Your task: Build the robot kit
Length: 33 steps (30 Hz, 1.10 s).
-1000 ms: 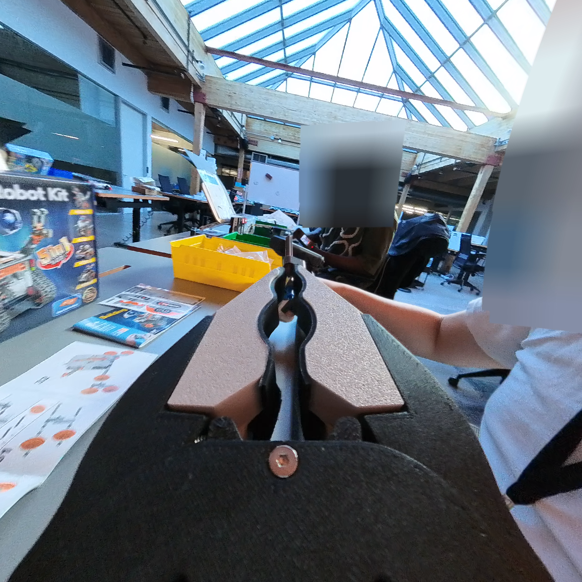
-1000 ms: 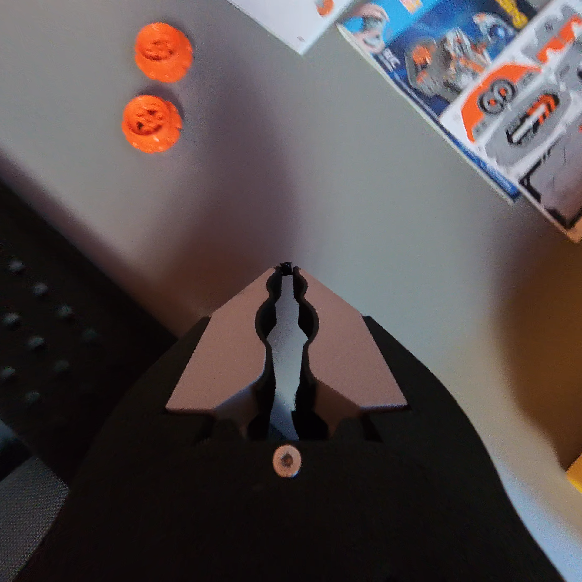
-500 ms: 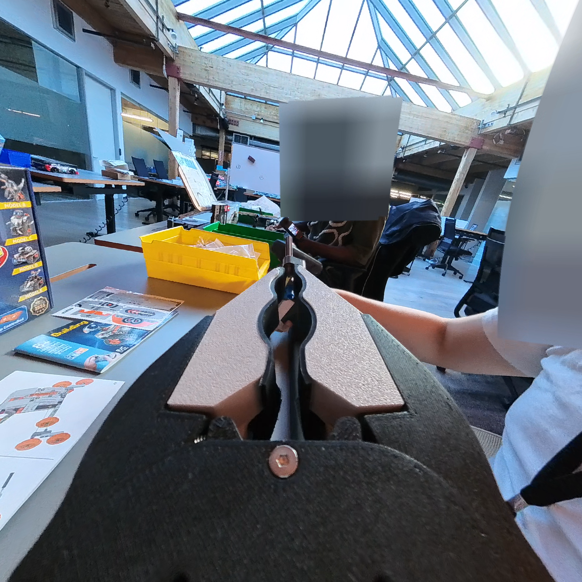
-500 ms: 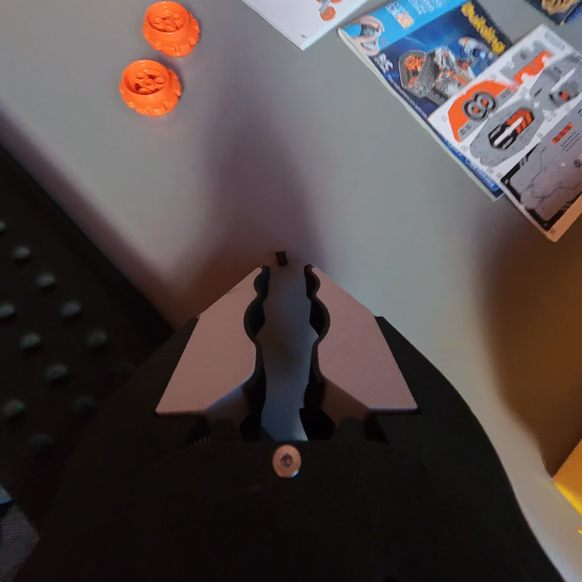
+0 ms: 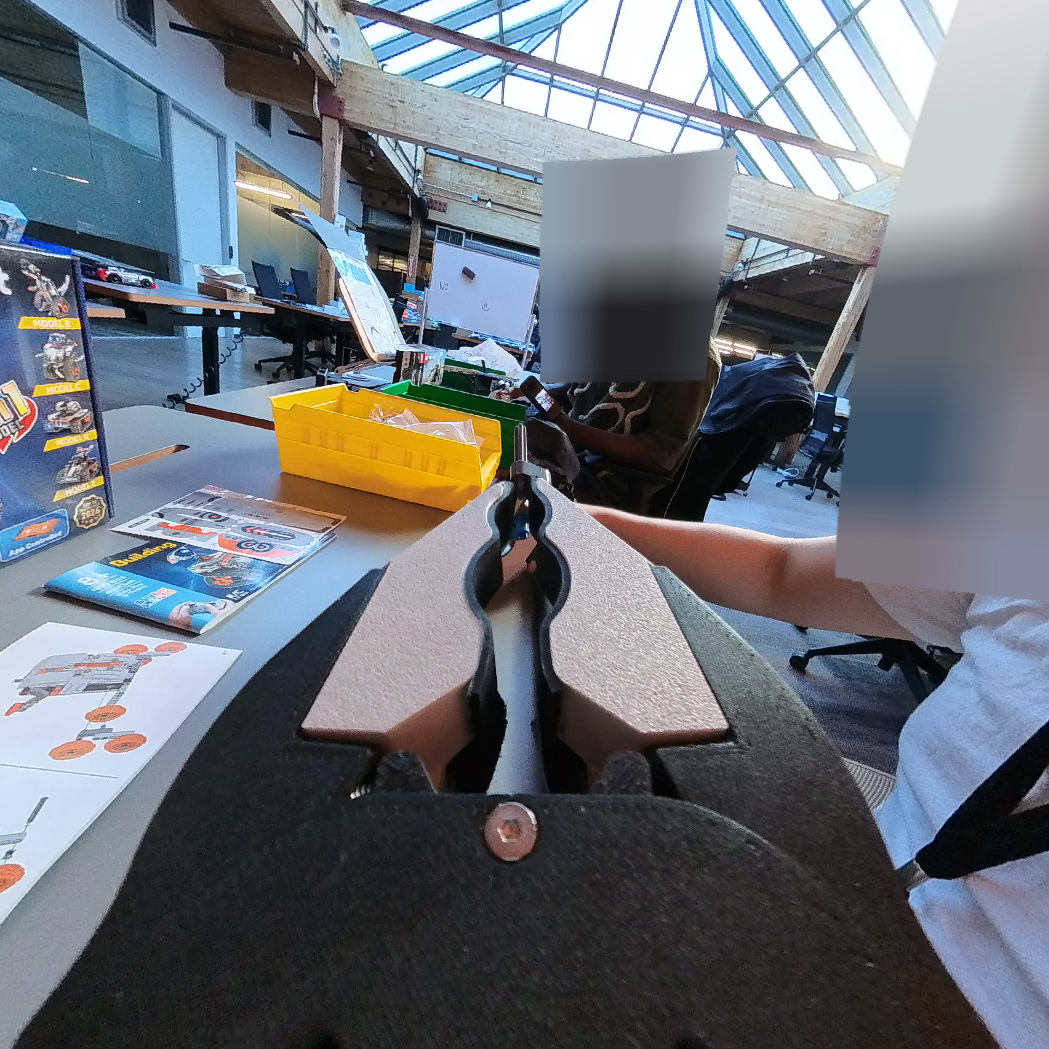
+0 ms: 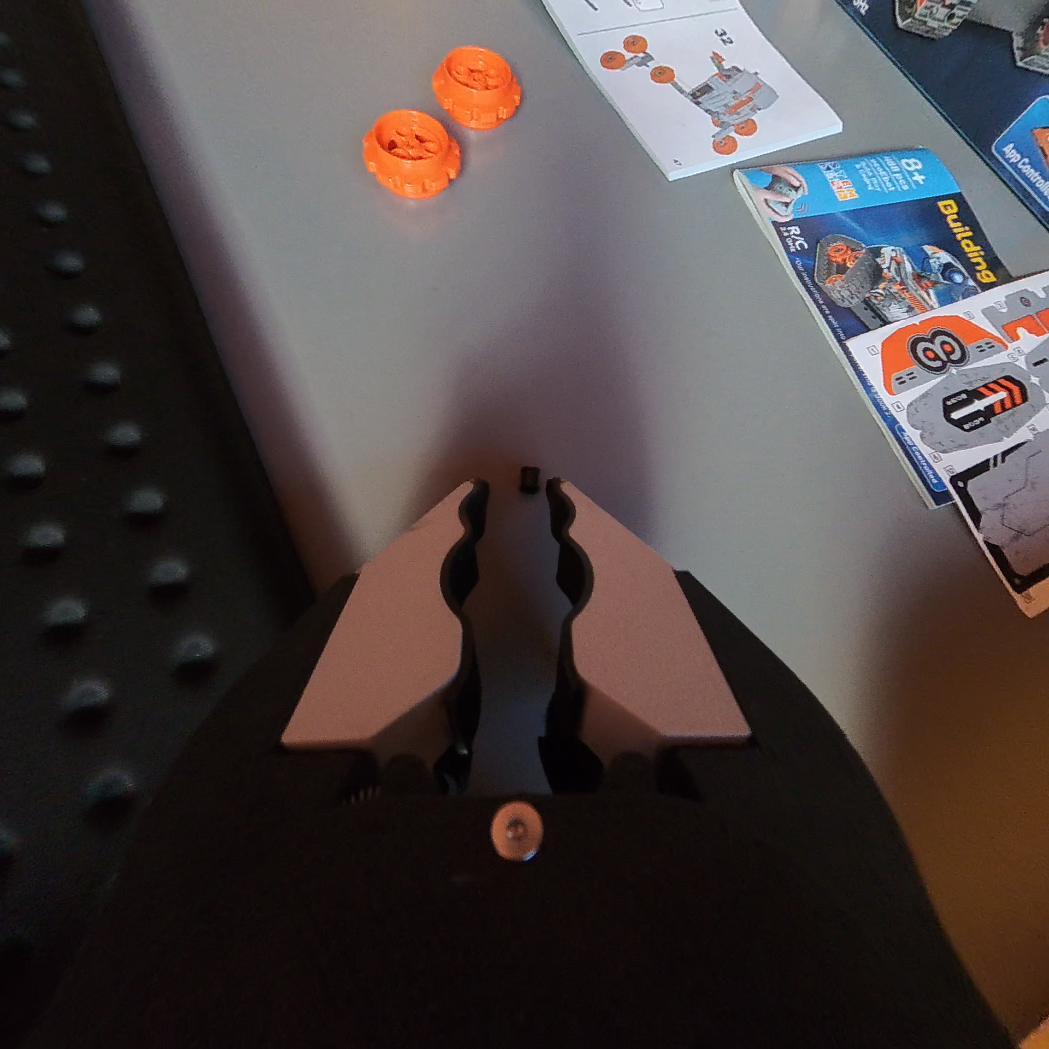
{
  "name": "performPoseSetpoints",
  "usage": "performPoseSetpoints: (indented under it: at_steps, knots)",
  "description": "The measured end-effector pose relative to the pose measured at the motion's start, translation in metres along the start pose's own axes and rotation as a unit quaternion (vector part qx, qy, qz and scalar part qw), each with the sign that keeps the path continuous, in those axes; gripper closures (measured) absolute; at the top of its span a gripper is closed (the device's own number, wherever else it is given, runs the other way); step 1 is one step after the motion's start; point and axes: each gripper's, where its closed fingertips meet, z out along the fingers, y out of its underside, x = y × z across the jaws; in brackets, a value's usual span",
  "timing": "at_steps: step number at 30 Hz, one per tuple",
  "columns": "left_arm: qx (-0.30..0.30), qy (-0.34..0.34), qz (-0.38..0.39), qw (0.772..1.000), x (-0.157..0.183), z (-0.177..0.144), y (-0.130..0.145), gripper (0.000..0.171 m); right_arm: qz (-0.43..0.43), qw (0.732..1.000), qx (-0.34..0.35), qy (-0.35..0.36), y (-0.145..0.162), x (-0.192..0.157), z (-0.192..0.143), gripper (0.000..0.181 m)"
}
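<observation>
My right gripper [image 6: 517, 482] is open, low over the grey table [image 6: 567, 318]. A tiny black peg [image 6: 528, 479] lies on the table between its fingertips, free of both. Two orange wheels [image 6: 411, 153] [image 6: 475, 86] lie farther ahead to the left. My left gripper [image 5: 523, 487] is shut and held above the table's edge, pointing across the room. A thin metal rod [image 5: 519, 445] and a black body [image 5: 553, 448] show just past its tips. I cannot tell whether the tips touch them. A bare forearm [image 5: 738, 562] reaches in behind it.
On the table: a yellow bin [image 5: 386, 448], a green bin [image 5: 454, 397], a kit box [image 5: 45, 408], a blue booklet [image 6: 885, 250], a sticker sheet [image 6: 976, 408] and an open instruction page [image 6: 698, 85]. A black studded mat [image 6: 85, 454] lies below the table's left edge. A seated person is behind. Spacing between my two grippers at the tips: around 30 centimeters.
My right gripper was shut on the black peg, then opened and let it go onto the table, and has drawn back a little. My left gripper stayed shut and swung slightly.
</observation>
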Motion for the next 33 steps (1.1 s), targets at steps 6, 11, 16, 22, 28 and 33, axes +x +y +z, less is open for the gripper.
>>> performPoseSetpoints:
  at_steps: [6,11,16,22,28,33]
  knots:
    - [-0.01,0.0,-0.002,1.0,-0.001,0.003,0.006,0.171,-0.005,1.0,-0.002,-0.004,0.001,0.004,0.002,0.167]
    - [-0.016,0.0,-0.004,1.0,-0.002,0.005,0.01,0.171,0.001,1.0,-0.002,-0.015,0.001,0.004,0.002,0.168]
    - [-0.017,-0.003,-0.004,1.0,-0.004,0.005,0.011,0.171,0.006,1.0,-0.003,-0.022,0.001,0.003,0.003,0.169]
    - [-0.017,-0.007,-0.014,1.0,-0.008,0.004,0.012,0.171,0.008,1.0,-0.005,-0.015,0.001,0.005,0.004,0.176]
    - [-0.01,-0.017,0.009,1.0,-0.011,0.003,-0.01,0.171,-0.027,0.999,0.029,0.021,-0.03,0.003,-0.006,0.176]
    - [-0.025,-0.015,0.034,0.999,-0.017,0.015,-0.041,0.171,-0.083,0.99,0.087,0.077,-0.111,0.022,-0.036,0.177]
